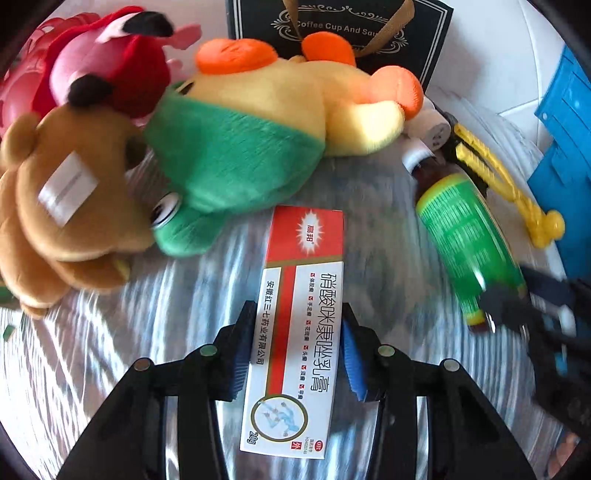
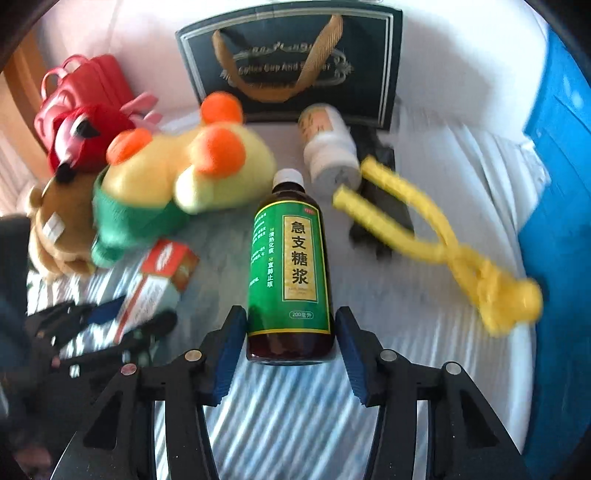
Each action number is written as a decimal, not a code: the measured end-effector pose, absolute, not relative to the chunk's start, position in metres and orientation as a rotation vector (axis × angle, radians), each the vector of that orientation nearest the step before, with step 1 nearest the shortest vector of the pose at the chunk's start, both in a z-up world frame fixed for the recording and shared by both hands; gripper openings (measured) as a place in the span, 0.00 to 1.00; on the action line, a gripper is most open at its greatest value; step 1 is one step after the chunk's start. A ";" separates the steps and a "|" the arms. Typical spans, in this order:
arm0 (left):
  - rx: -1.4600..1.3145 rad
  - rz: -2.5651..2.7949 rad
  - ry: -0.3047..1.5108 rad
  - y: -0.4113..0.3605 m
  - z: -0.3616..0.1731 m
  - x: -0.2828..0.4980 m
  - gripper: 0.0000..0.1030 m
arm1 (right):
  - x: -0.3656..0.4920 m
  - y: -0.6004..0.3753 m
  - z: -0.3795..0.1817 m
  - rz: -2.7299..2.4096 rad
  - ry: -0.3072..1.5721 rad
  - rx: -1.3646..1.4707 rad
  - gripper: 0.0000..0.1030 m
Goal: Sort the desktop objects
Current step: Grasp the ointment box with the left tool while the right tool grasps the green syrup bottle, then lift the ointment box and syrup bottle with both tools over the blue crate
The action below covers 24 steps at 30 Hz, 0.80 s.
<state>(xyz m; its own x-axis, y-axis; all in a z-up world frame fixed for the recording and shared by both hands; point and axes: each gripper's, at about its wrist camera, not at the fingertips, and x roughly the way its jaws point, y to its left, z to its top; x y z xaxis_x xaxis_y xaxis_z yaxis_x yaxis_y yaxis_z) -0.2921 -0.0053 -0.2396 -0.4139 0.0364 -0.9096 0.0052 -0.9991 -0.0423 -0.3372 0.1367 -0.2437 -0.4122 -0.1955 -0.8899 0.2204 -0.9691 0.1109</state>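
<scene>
A red-and-white ointment box [image 1: 303, 280] lies lengthwise between the blue pads of my left gripper [image 1: 298, 308], which is shut on its sides above the striped table top [image 1: 110, 350]. The same box [image 2: 162, 273] and left gripper [image 2: 135, 314] show at the left of the right wrist view. A brown syrup bottle with a green label [image 2: 291, 258] lies with its cap pointing away, its base between the fingers of my right gripper [image 2: 291, 312]. A thin gap shows at each pad, so this gripper is open. In the left wrist view the bottle [image 1: 465, 236] lies at the right.
A green-and-yellow plush [image 1: 240, 147], a brown plush [image 1: 62, 206] and a red plush [image 1: 110, 62] crowd the left. A dark gift bag [image 1: 340, 29] stands at the back. A white bottle [image 2: 328, 151], yellow tongs [image 2: 436, 236], a blue crate [image 2: 561, 184] and a red case [image 2: 85, 85] are nearby.
</scene>
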 end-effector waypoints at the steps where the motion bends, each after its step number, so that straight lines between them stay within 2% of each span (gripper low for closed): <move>1: -1.696 2.619 -0.061 -0.005 -0.239 -0.286 0.41 | -0.326 0.137 -0.244 -2.423 0.038 1.570 0.48; 6: -1.706 2.596 -0.048 0.003 -0.235 -0.263 0.41 | -0.285 0.136 -0.238 -2.344 0.070 1.640 0.51; 11: -1.742 2.591 -0.031 0.010 -0.232 -0.258 0.41 | -0.299 0.129 -0.230 -2.390 0.129 1.627 0.51; 20: -1.746 2.586 -0.024 0.019 -0.226 -0.254 0.41 | -0.320 0.112 -0.255 -2.349 0.183 1.683 0.50; 24: -1.690 2.626 -0.054 0.018 -0.202 -0.240 0.41 | -0.311 0.114 -0.239 -2.371 0.162 1.632 0.50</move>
